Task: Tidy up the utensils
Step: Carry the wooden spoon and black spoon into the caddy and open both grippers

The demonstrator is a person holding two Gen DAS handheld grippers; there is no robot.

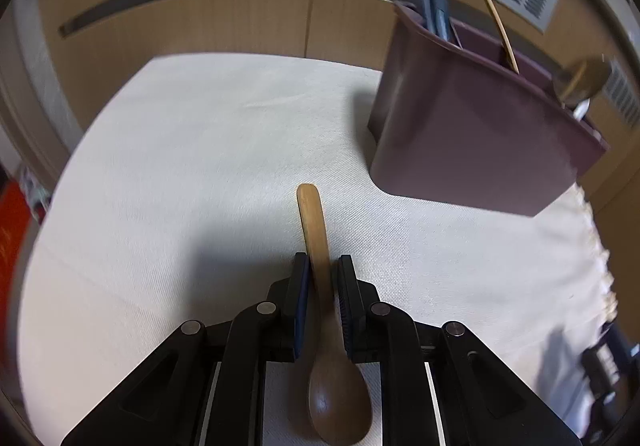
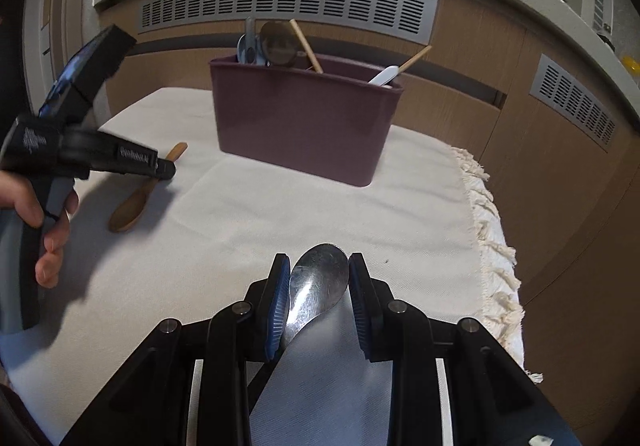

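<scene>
Left gripper (image 1: 323, 286) is clamping wooden spoon (image 1: 320, 286) on cloth (image 1: 180, 166) | right gripper (image 2: 319, 298) is pinching metal spoon (image 2: 316, 282) | right view alone is showing hand (image 2: 40, 214) squeezing trigger, holder (image 2: 304, 122) behind

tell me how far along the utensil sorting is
Done: several utensils already stand in the purple holder. In hand: the left tool grips the wooden spoon, and the right tool grips the metal spoon. Left: both spoons into the holder.
</scene>
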